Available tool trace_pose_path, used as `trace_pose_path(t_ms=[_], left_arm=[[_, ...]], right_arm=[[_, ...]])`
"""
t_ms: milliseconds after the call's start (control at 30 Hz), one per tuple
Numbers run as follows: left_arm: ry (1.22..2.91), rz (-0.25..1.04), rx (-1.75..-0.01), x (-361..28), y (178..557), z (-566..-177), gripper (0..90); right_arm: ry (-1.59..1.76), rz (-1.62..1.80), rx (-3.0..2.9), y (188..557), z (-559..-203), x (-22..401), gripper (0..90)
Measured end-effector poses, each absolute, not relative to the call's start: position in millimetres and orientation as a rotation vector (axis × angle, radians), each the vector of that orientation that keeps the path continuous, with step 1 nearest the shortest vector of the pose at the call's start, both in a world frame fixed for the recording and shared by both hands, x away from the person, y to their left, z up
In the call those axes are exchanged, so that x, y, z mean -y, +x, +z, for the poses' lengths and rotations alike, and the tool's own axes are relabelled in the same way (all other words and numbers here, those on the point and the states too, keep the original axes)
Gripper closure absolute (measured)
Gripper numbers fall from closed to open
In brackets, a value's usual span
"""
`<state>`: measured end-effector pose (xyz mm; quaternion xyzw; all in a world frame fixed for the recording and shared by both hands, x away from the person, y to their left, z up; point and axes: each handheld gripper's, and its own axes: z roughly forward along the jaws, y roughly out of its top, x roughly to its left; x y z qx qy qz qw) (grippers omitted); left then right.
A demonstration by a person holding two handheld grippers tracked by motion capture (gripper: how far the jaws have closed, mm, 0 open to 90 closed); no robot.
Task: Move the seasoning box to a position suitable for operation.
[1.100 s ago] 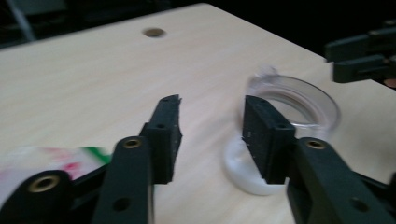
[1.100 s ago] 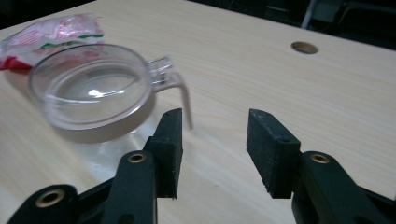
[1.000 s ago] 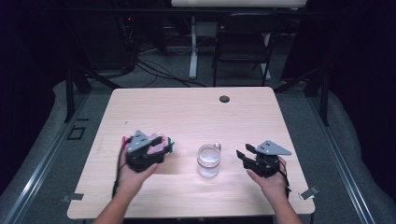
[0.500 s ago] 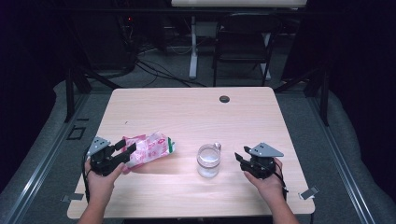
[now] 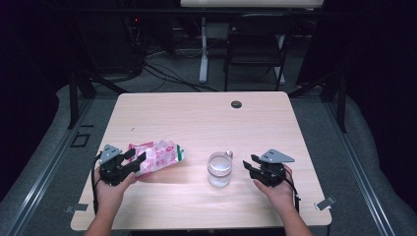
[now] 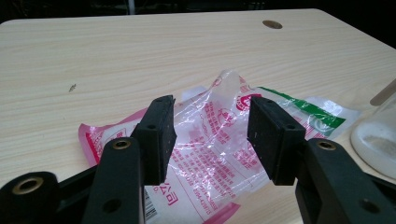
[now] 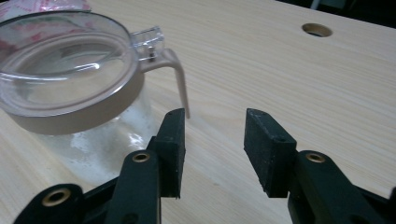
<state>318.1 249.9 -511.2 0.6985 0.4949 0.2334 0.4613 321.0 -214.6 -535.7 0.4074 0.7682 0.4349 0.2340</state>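
A crumpled clear bag with pink and green print (image 5: 160, 156) lies flat on the wooden table (image 5: 196, 123), left of centre. My left gripper (image 5: 136, 158) sits at its left end and is open. In the left gripper view the bag (image 6: 205, 158) lies under and beyond that gripper (image 6: 210, 121), and the pads are not pressing on it. A glass jar with a clear lid and tan rim (image 5: 219, 167) stands in the middle. My right gripper (image 5: 249, 162) is just right of it, open; its jaws have just been closing with nothing between them. The jar (image 7: 70, 93) has a tan lever just ahead of my right gripper (image 7: 215, 116).
A round cable hole (image 5: 236, 104) sits near the table's far edge. A dark chair (image 5: 255, 44) and a white table leg (image 5: 202, 54) stand on the floor beyond. The table's near edge runs just below both hands.
My left gripper has drawn back to the left off the bag, which now lies uncovered on the table. The right hand has hardly moved.
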Motion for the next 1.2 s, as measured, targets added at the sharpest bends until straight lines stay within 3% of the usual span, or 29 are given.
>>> trace_pose_path(t_ms=[833, 1067, 1100, 1200], left_arm=[[1.67, 0.626, -1.321, -281, 281, -515, 51.4], [1.646, 0.642, -1.342, -289, 273, -515, 51.4], [1.646, 0.642, -1.34, -289, 272, -515, 51.4], [1.652, 0.635, -1.335, -287, 273, -515, 51.4]], right_arm=[[1.029, 1.173, -2.305, 372, -560, 177, 67.4], [1.027, 1.157, -2.349, 381, -564, 171, 78.8], [1.031, 1.159, -2.35, 381, -563, 170, 83.7], [1.025, 1.139, -2.354, 380, -562, 170, 84.6]])
